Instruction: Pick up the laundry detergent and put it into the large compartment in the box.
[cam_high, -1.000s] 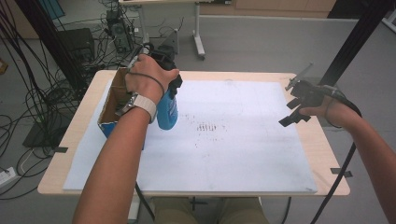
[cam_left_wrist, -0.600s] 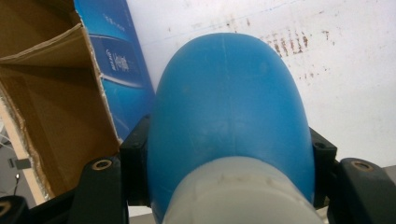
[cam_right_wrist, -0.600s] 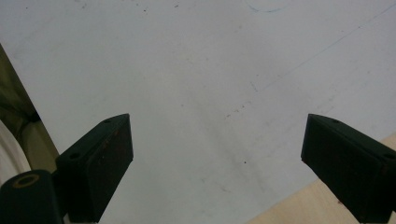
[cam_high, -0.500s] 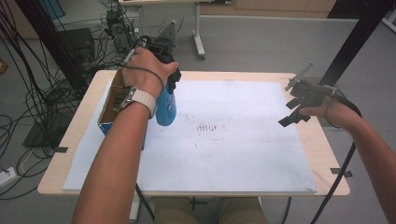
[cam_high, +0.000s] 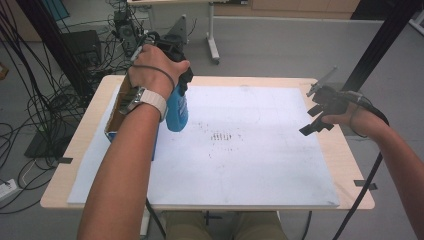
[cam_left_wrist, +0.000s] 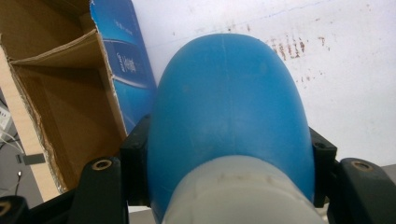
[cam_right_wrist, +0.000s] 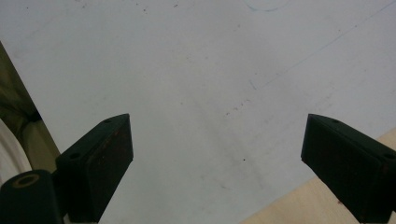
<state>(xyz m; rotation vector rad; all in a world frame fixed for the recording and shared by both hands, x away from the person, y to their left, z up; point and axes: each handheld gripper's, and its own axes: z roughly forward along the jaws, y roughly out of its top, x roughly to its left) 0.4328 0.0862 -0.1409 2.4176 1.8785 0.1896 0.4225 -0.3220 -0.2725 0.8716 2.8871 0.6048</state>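
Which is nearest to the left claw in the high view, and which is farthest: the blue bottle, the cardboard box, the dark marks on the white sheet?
1. Blue bottle: held in the left claw.
2. Cardboard box: just beside it, at the table's left edge.
3. Dark marks: mid-sheet, farthest.

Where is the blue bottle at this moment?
In the high view the blue bottle hangs at the table's left, clamped in the left tool, just right of the open cardboard box, above the white sheet.

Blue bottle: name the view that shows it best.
The left gripper view: the blue bottle is close up, clamped between the black jaws. The high view shows its lower body under the hand, beside the cardboard box.
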